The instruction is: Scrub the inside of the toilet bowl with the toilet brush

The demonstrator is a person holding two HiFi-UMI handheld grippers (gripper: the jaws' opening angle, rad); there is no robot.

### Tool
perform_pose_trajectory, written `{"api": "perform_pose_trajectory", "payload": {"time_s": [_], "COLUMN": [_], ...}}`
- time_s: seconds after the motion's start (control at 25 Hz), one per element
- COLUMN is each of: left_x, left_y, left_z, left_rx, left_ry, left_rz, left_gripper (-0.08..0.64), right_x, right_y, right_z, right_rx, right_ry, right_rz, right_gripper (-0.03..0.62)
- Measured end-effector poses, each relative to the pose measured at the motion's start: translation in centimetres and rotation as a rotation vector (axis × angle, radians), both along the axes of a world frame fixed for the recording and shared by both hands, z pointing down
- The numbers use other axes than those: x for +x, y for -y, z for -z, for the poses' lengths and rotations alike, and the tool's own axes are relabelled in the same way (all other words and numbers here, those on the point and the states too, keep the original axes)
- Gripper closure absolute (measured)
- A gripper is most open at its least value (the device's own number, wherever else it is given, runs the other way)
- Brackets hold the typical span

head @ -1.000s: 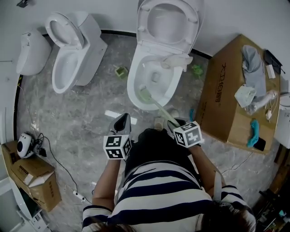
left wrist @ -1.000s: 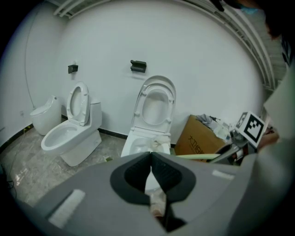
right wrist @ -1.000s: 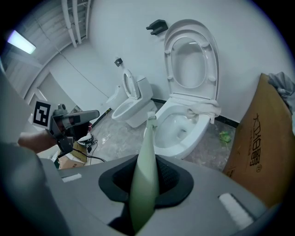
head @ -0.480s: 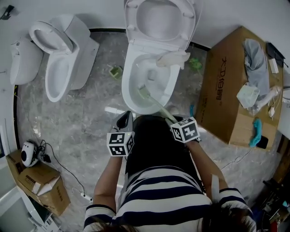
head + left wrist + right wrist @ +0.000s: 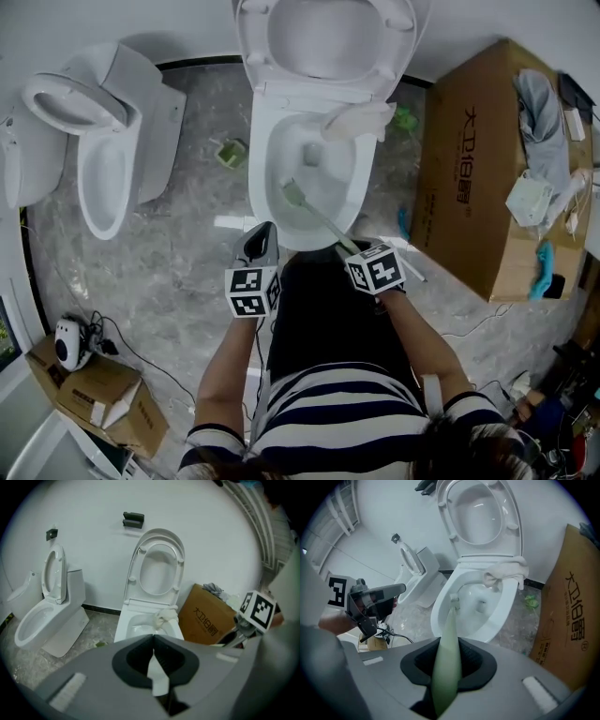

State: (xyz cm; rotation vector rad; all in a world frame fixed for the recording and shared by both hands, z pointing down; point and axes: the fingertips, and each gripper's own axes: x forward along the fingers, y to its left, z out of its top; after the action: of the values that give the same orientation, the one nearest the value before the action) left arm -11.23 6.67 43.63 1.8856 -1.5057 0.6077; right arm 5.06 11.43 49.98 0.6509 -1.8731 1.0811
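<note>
Head view: right tongs (image 5: 351, 250) clamped on toilet brush (image 5: 320, 217), nearer bowl (image 5: 255, 167) than before; left tongs (image 5: 262, 231) together.

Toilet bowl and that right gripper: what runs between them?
The pale green toilet brush: the right gripper is shut on its handle, and its head sits inside the toilet bowl. The head view shows it best.

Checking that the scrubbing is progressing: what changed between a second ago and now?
The head of the light green toilet brush seems to have slid slightly from the front-left wall toward the middle of the white toilet bowl; the rest looks like camera motion. Unchanged: right hand-held gripper shut on the brush handle, left hand-held gripper shut and empty, white cloth on the rear rim.
</note>
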Motion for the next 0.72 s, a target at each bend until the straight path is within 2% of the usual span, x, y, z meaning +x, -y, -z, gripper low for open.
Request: {"api": "perform_pose_trajectory", "payload": {"time_s": [0.32, 0.72], "left_x": [-1.9, -3.2], "left_y": [2.9, 5.1], "left_z": [-4.4, -8.8], "left_rx": [-0.060, -0.112], "left_ry": [-0.013, -0.014], "left_rz": [-0.044, -0.087], "left_gripper": [0.560, 0.560], "right_x": [-3.0, -4.9], "right_y": [2.9, 4.9], "right_z": [-4.4, -8.3], "right_rx": [-0.044, -0.072], "right_ry": [-0.020, -0.043], "right_rz": [-0.064, -0.096], "right_gripper": [0.516, 0.517]}}
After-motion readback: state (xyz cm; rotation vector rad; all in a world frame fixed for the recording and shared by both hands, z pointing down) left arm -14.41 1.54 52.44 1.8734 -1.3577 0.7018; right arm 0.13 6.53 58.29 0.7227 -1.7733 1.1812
